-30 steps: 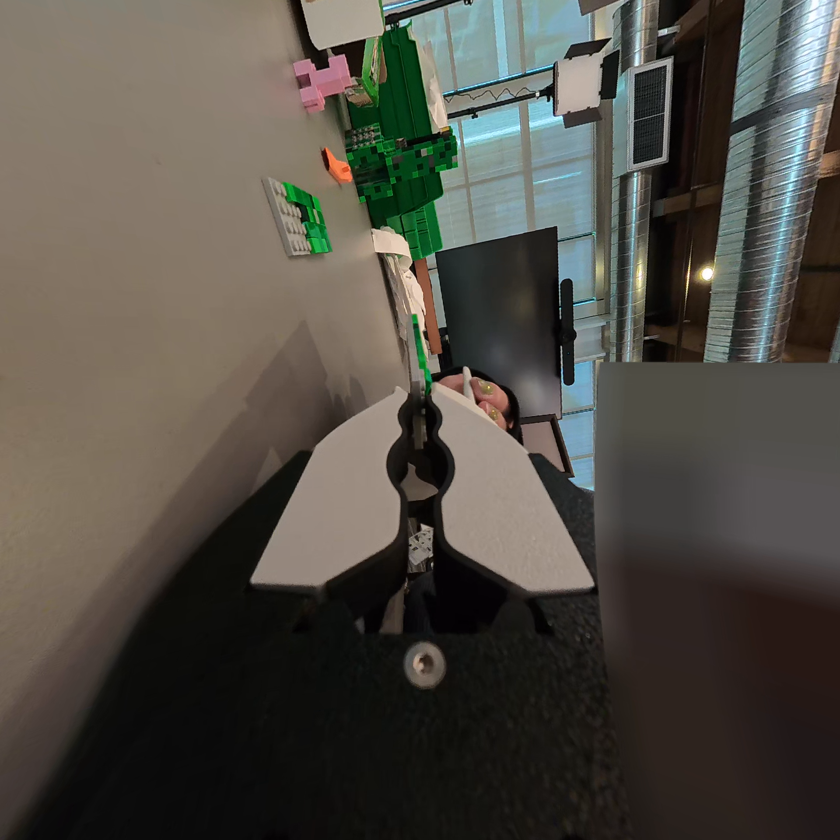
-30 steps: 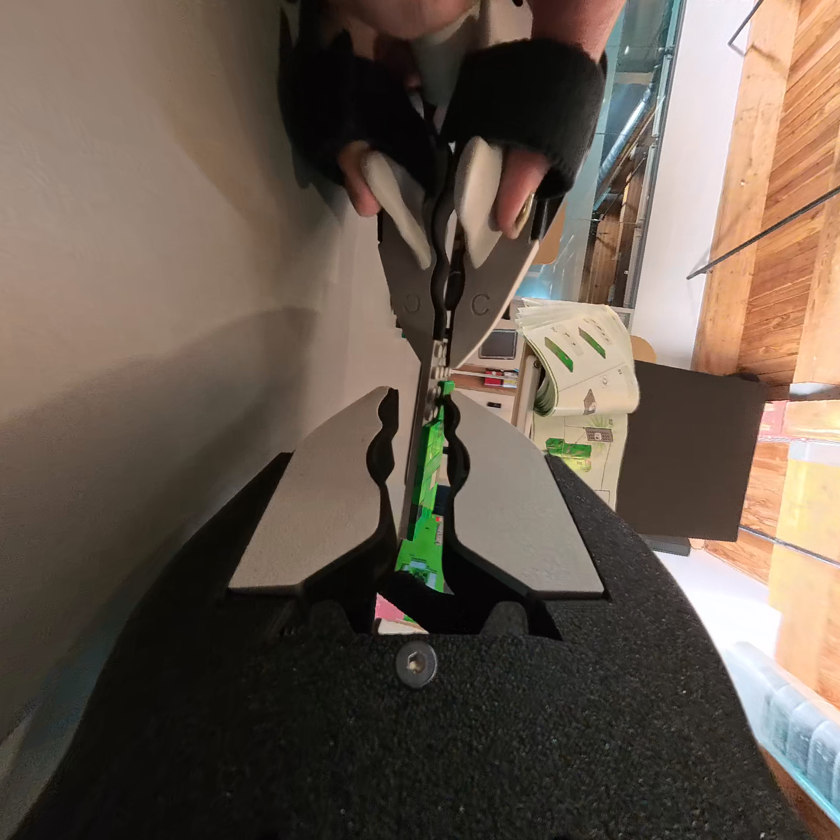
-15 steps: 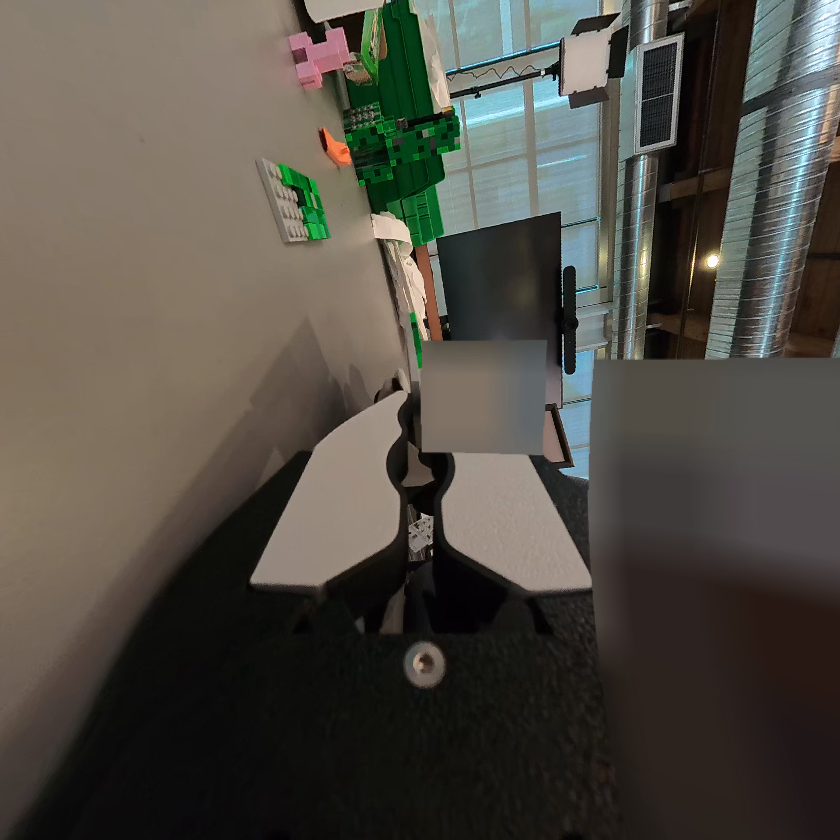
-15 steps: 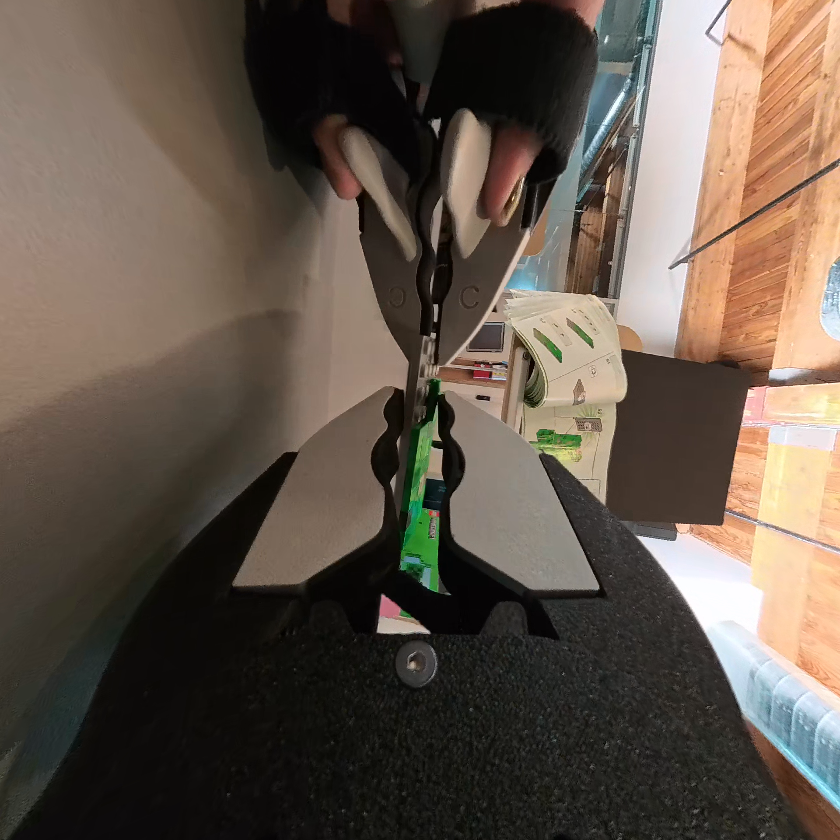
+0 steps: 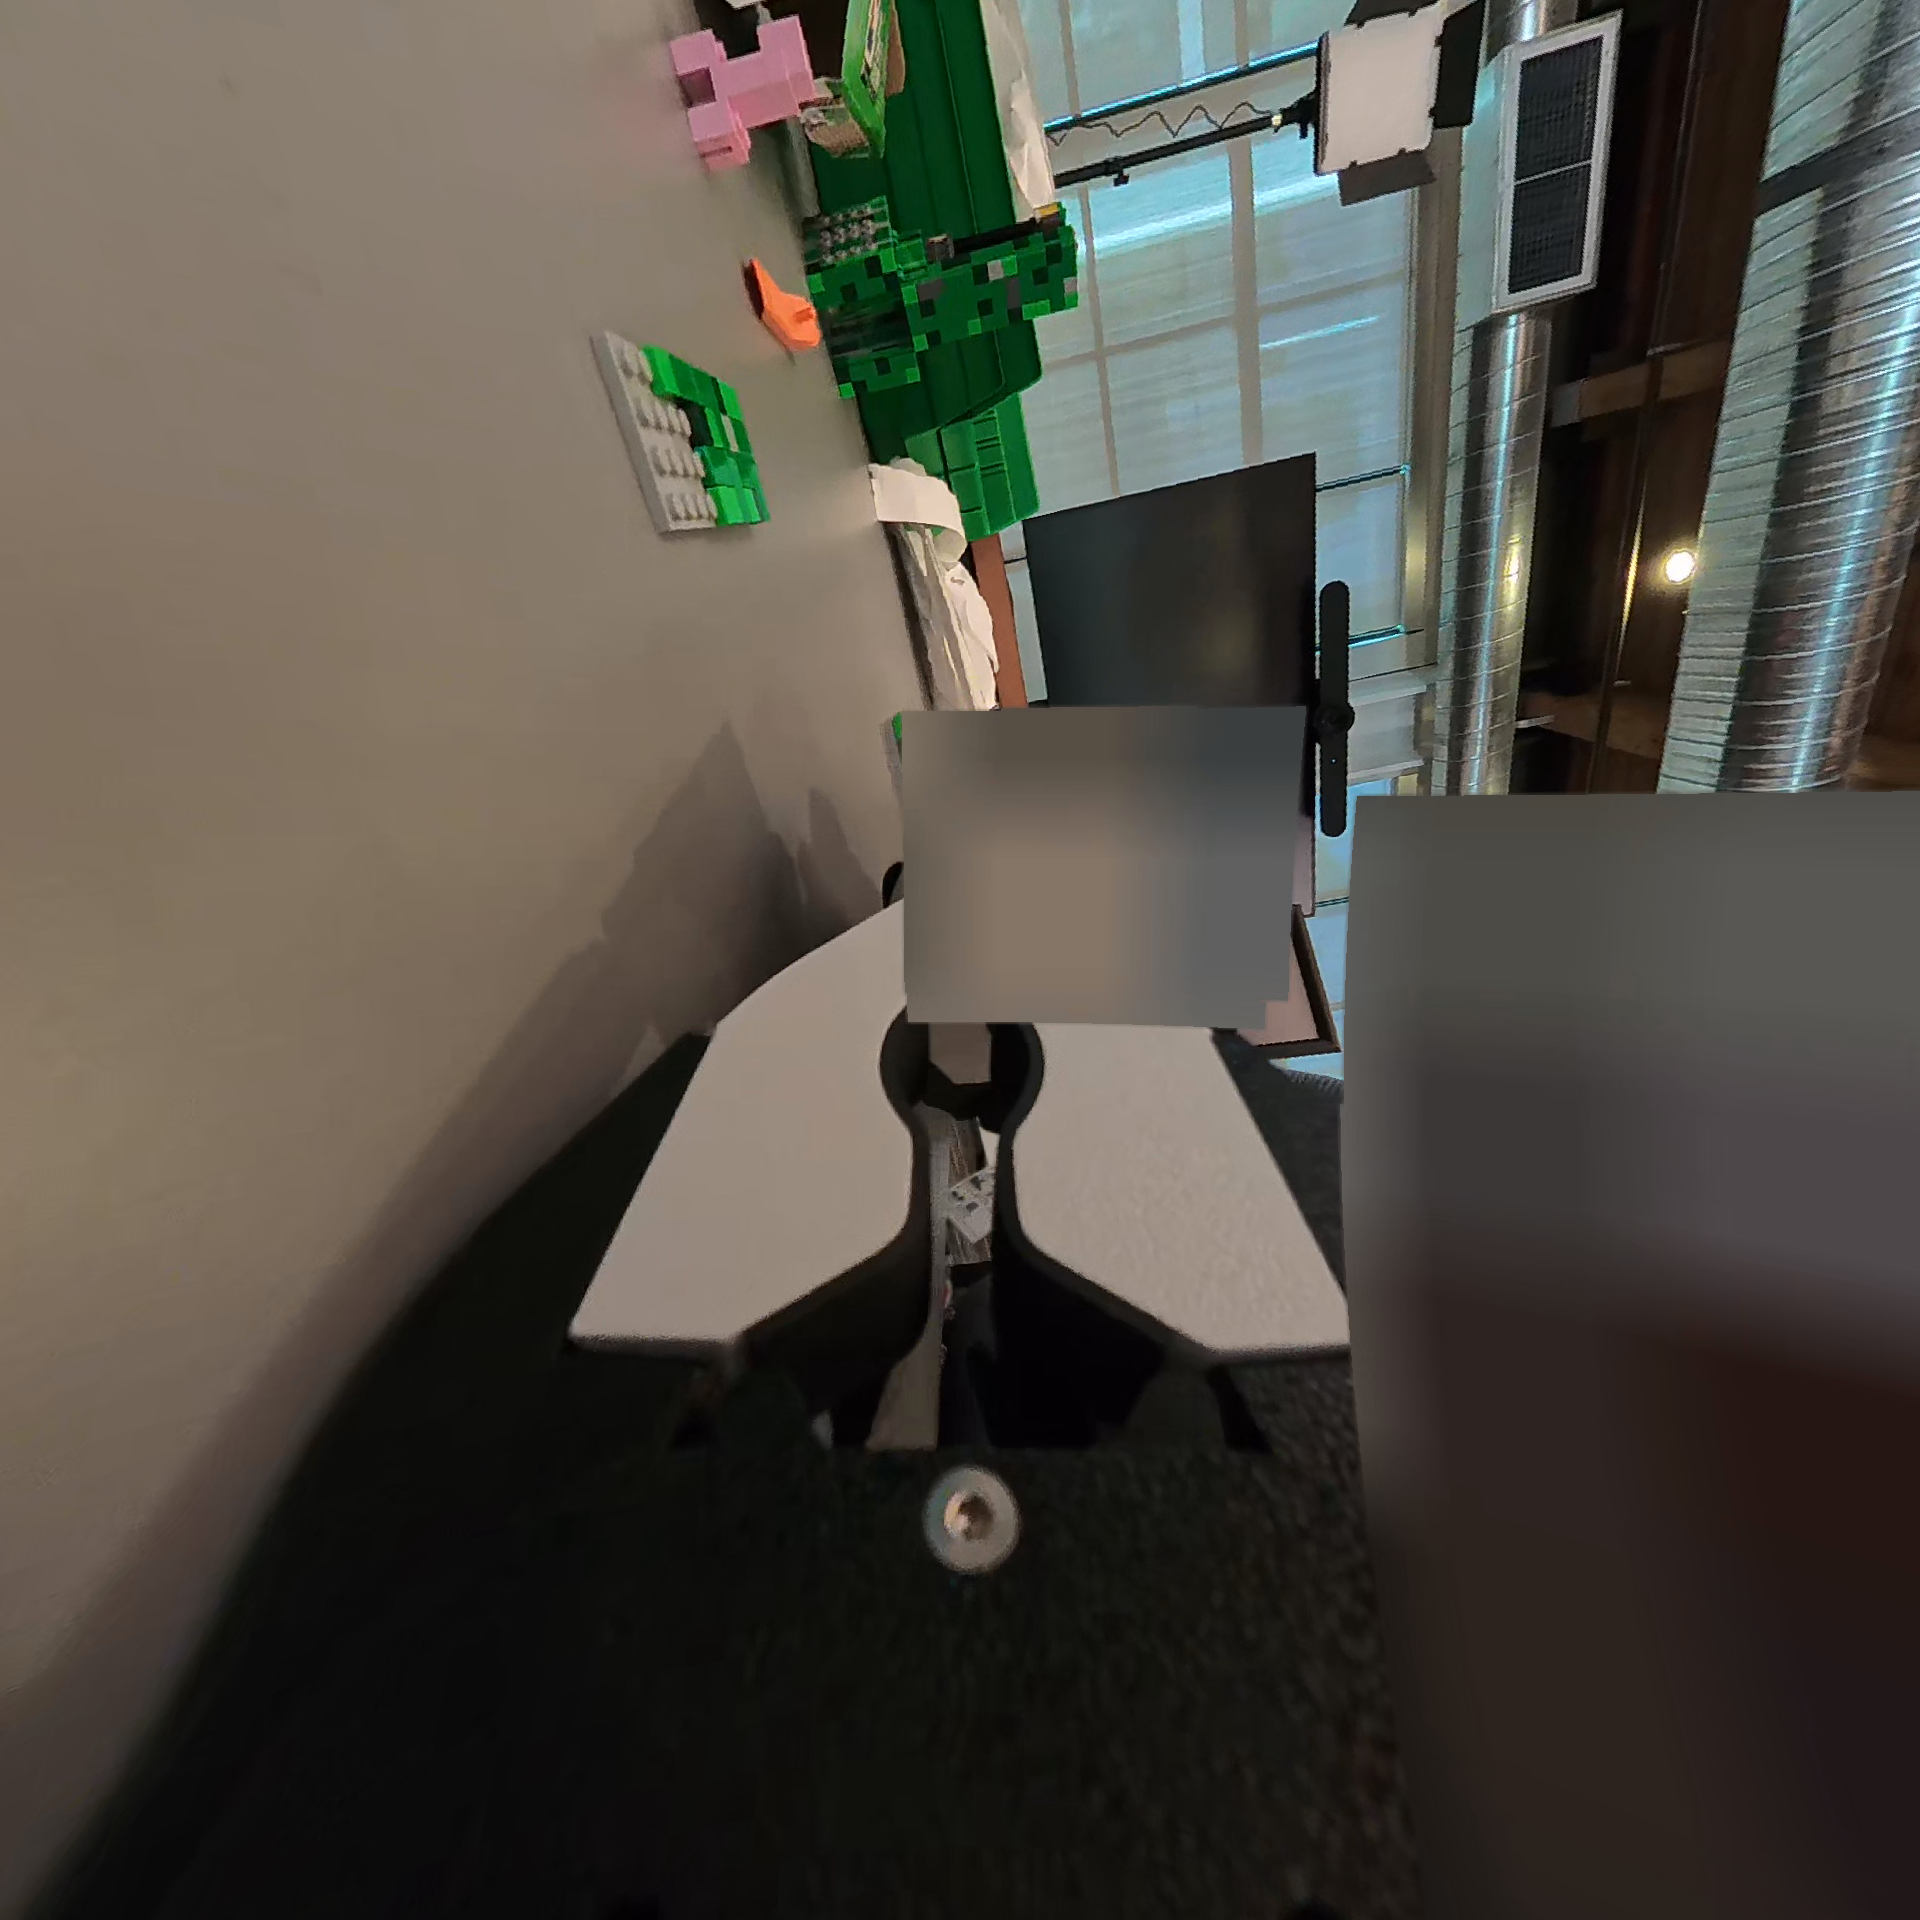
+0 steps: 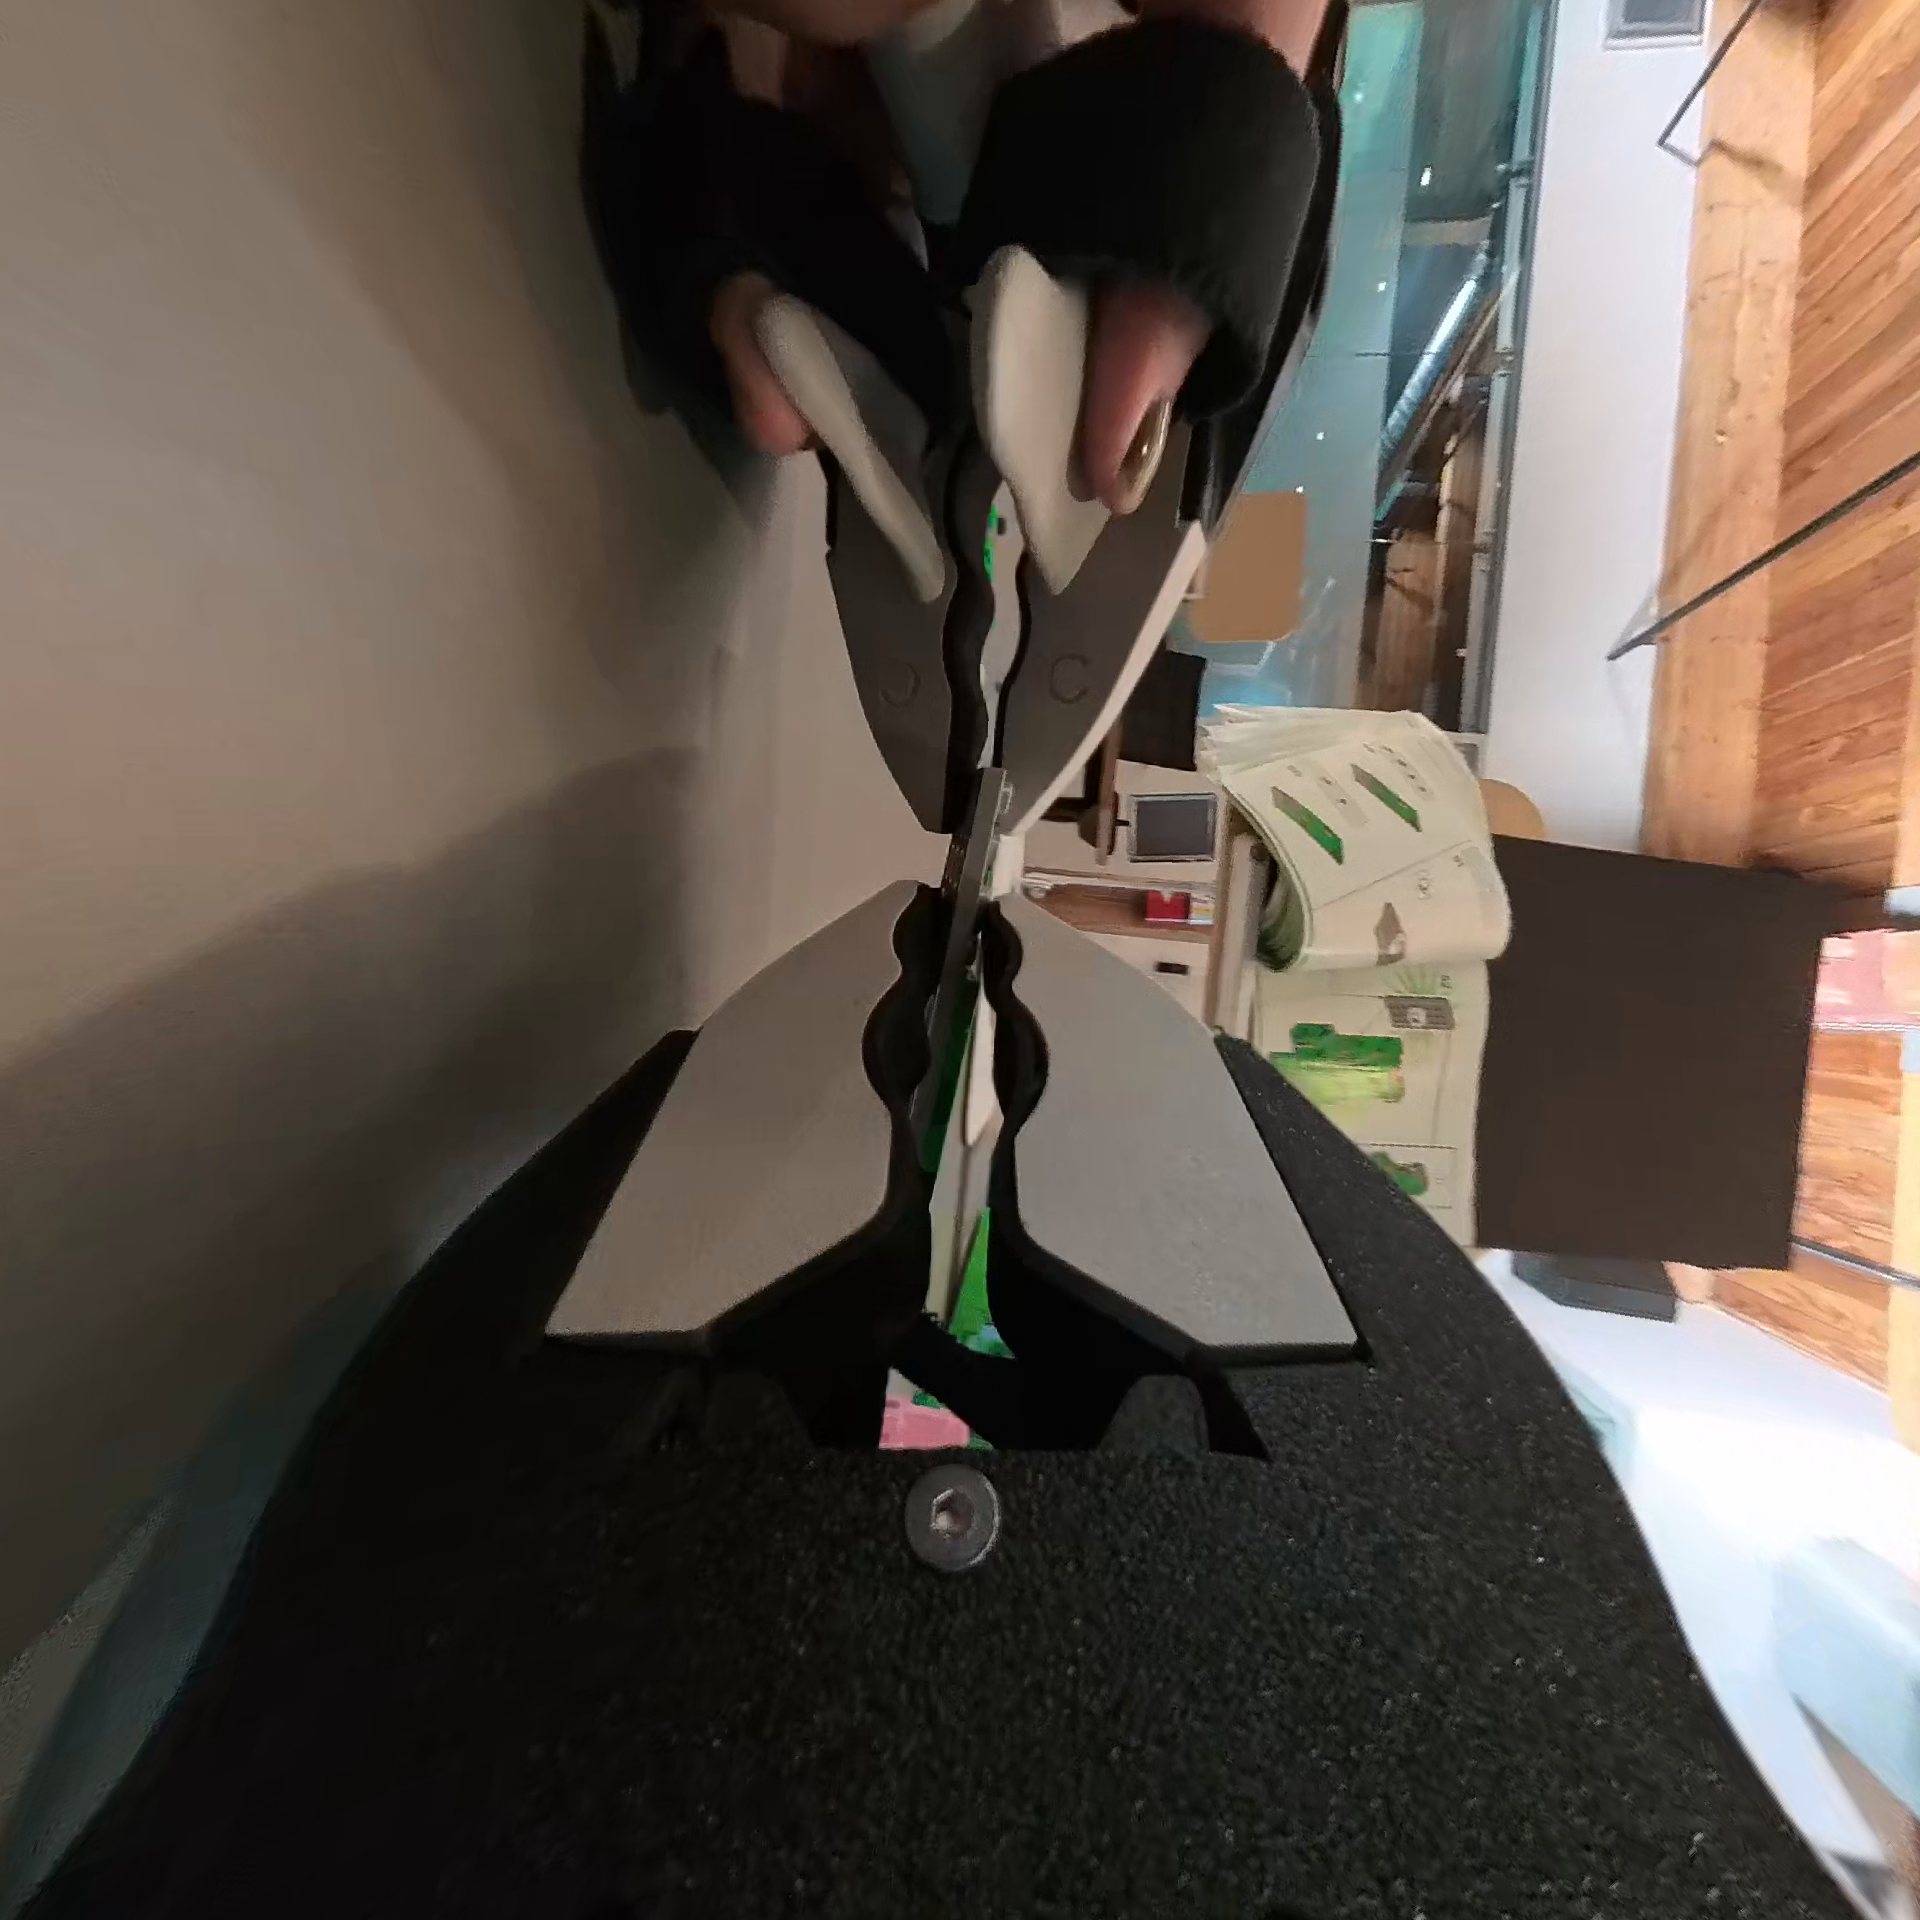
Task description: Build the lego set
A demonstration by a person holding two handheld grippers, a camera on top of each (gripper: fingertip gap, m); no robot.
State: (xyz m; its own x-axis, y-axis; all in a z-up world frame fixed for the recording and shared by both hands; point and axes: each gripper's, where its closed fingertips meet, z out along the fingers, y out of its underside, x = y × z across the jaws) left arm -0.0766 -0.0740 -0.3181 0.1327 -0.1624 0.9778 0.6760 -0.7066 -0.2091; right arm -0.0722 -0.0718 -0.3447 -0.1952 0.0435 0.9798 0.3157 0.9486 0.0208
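Both grippers meet end to end above the desk (image 5: 312,727), the right gripper (image 6: 971,914) and the left gripper (image 6: 977,821) each clenched on one thin grey plate (image 6: 982,831) with green bricks, held edge-on between them.

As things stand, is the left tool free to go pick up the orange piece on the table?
Probably not: the left tool is shut on a thin plate that the right tool also grips. The orange piece itself lies unobstructed.
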